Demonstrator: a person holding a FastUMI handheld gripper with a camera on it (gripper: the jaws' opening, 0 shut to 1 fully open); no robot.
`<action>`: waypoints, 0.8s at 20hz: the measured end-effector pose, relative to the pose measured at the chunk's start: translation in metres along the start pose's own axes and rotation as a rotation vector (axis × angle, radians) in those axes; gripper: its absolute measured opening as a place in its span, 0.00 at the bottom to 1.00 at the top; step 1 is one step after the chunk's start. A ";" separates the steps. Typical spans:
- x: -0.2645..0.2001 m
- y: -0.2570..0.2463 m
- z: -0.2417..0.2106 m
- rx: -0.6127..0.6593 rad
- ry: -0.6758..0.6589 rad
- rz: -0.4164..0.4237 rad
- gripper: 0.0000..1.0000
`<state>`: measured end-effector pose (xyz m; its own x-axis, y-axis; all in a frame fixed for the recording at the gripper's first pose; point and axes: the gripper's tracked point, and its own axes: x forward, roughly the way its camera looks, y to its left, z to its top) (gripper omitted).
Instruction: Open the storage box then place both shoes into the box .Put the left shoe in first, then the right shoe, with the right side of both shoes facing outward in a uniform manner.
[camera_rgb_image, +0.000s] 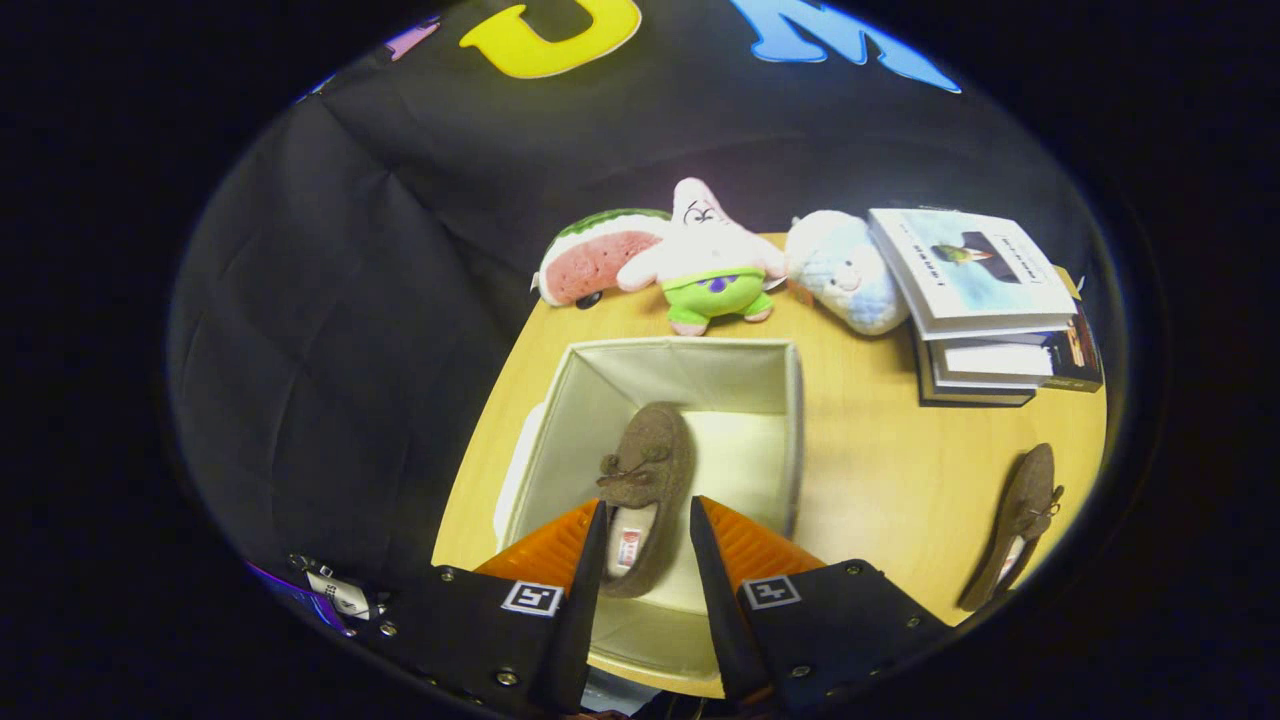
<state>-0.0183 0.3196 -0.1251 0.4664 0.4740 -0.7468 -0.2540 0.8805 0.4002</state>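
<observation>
Brown shoe (643, 480) in open box (790, 420), heel between gripper (647, 520) fingers, perhaps gripped.

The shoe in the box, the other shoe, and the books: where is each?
shoe in the box (650, 455), gripper view, its toe.
other shoe (1025, 500), gripper view, its upper.
books (975, 265), gripper view, top cover.

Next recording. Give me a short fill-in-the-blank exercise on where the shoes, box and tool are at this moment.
1. The open box holds ____ shoe.
2. The shoe in the box lies between the fingers of the tool, heel end nearest them, and the fingers are ____ of it.
3. The other shoe lies on the ____, outside the box.
4. The stack of books stands beside the ____ toy lamb.

Missing words: one; clear; table; white
</observation>
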 end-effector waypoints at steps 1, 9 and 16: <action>-0.009 -0.009 0.001 0.015 -0.021 -0.001 0.51; -0.050 -0.123 -0.017 0.080 -0.074 -0.100 0.51; -0.076 -0.218 -0.051 0.158 -0.087 -0.200 0.51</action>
<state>-0.0421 0.0913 -0.1827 0.5668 0.2830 -0.7737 -0.0169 0.9429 0.3325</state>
